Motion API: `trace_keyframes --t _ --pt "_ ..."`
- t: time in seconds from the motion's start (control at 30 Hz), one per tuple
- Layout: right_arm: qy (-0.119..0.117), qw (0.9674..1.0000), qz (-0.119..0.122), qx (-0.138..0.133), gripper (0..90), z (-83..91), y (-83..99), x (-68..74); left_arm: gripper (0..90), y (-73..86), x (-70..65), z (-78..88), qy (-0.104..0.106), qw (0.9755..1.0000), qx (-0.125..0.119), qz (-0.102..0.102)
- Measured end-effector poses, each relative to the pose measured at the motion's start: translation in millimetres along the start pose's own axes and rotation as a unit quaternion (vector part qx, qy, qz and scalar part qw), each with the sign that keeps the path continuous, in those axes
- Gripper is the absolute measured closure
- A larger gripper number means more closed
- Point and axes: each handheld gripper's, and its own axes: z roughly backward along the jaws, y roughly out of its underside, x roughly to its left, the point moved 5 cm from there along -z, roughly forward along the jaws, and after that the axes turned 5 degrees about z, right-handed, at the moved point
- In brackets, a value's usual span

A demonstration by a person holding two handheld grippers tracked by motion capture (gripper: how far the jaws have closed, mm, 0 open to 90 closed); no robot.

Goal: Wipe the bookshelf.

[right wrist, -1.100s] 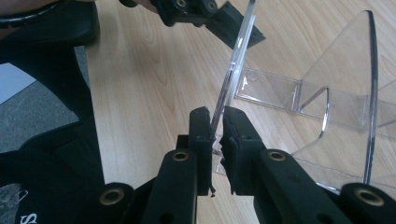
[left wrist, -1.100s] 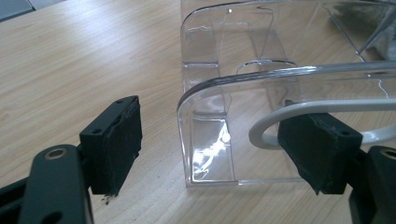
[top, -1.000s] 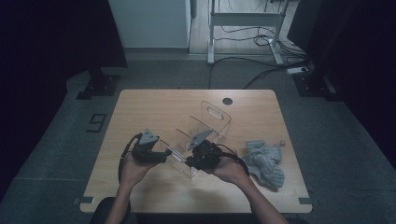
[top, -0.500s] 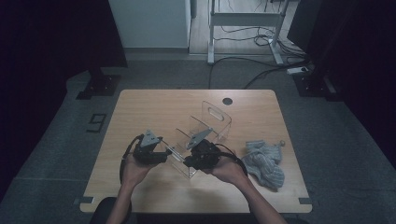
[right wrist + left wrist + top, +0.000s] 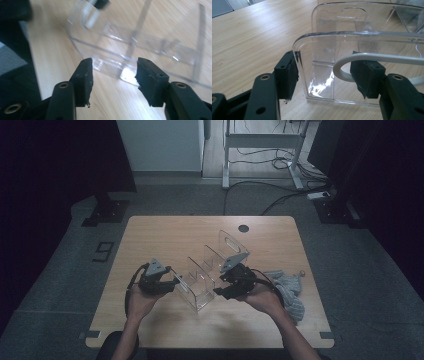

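The clear acrylic organizer (image 5: 210,270) is standing mid-table (image 5: 150,230), with bare wood around. The left gripper (image 5: 325,75) is straddling its end wall and a white cable (image 5: 372,58), jaws closing, no firm grip visible. The right gripper (image 5: 113,81) is opening, empty, just beside the organizer.

Lab/studio: lone wooden table (image 5: 150,235) on grey carpet, dark curtains (image 5: 60,160), floor cables (image 5: 270,185), equipment stands.

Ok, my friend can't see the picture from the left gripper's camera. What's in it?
The left tongs sit around the curved end wall of a clear plastic organizer on a wooden table. One black pad touches the wall's outer edge, and the other sits inside beside a white cable that loops behind the wall. The tongs have just been closing.
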Motion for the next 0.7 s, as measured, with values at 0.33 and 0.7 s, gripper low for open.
trace_keyframes --t 0.33,0.7 --pt "0.051 0.9964 -0.064 0.022 37.3 20.5 49.1 -38.4 40.5 1.1 1.5 -0.8 0.005 0.9999 -0.003 0.014" --pt "0.115 0.9838 -0.123 0.06 36.0 35.6 111.6 -75.0 42.6 2.0 1.5 -2.0 0.0 0.9996 -0.009 0.026"
